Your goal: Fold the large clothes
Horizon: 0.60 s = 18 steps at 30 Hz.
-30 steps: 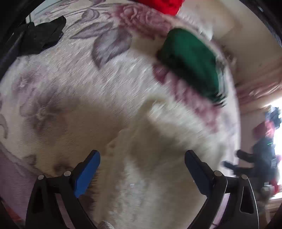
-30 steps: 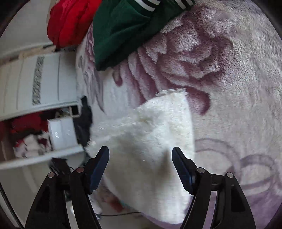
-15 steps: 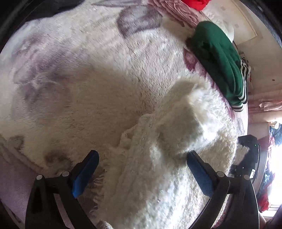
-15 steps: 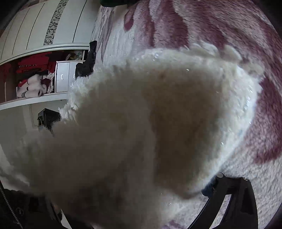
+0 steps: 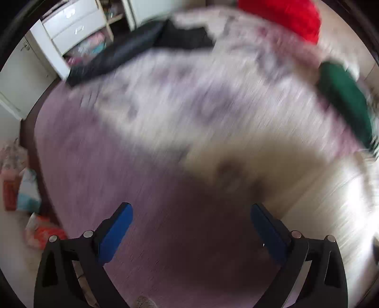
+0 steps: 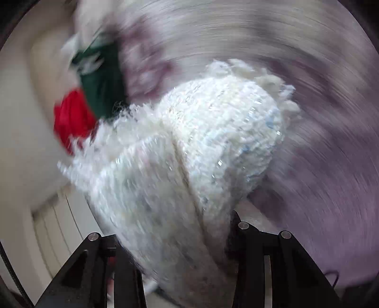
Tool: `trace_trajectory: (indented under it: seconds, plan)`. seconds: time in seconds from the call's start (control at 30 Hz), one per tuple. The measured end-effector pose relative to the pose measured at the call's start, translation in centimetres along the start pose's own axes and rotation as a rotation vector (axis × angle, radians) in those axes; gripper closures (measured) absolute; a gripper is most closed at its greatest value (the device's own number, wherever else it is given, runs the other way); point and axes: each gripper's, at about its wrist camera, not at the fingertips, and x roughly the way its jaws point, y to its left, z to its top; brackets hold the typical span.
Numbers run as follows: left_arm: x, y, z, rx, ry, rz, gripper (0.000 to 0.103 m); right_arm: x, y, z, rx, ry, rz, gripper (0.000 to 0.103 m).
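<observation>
A white fluffy knit garment (image 6: 213,132) fills the right wrist view, sharp against a smeared background. It bulges up from between the fingers of my right gripper (image 6: 177,227). The jaws are closing on it, their pads buried in the pile. In the left wrist view the same garment (image 5: 319,189) is a pale blur at the right. My left gripper (image 5: 191,208) is open, its blue pads (image 5: 116,227) wide apart. It points down over the bare purple part of the flowered blanket (image 5: 118,154), with nothing between the pads.
A green garment (image 5: 343,101) and a red one (image 5: 284,16) lie at the blanket's far right side. Black clothing (image 5: 142,47) lies at the far edge, in front of white drawers (image 5: 73,30). Bags and packets (image 5: 26,189) sit on the floor at the left.
My left gripper has swung off the white garment and over the purple blanket edge, still open. My right gripper has rolled, and its jaws have narrowed around the garment.
</observation>
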Motion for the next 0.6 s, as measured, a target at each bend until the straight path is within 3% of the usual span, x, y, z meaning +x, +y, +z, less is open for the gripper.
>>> trace_trajectory:
  seconds: [0.07,0.17,0.23,0.33,0.4,0.43,0.5,0.6]
  plan:
    - [2.8,0.5,-2.7,0.033,0.056,0.041,0.0,-1.3,-3.2,-1.1,0.047,0.011,-0.084,0.052]
    - [6.7,0.3,-5.3,0.079,0.141,0.06,0.0,-1.9,-5.0,-0.5,-0.026,0.133,-0.26,0.043]
    - [7.3,0.3,-5.3,0.054,0.095,0.025,0.0,-2.9,-3.0,0.5,-0.157,0.194,-0.381,0.039]
    - [7.9,0.6,-4.7,0.035,0.092,-0.013,0.0,-4.8,2.8,1.1,-0.421,0.161,-0.554,0.037]
    - [8.3,1.2,-4.6,0.009,0.085,-0.054,0.0,-5.8,7.3,0.9,-0.616,0.091,-0.589,0.034]
    - [8.4,1.4,-4.6,-0.002,0.075,-0.062,0.0,-5.9,9.6,0.5,-0.717,0.061,-0.6,0.021]
    - [8.3,1.5,-4.9,-0.007,0.056,-0.055,0.0,-5.1,14.3,-0.7,-0.937,0.047,-0.562,0.016]
    - [8.2,1.6,-4.9,0.0,0.089,-0.046,0.0,-0.1,18.0,-4.4,-1.127,0.169,-0.561,0.016]
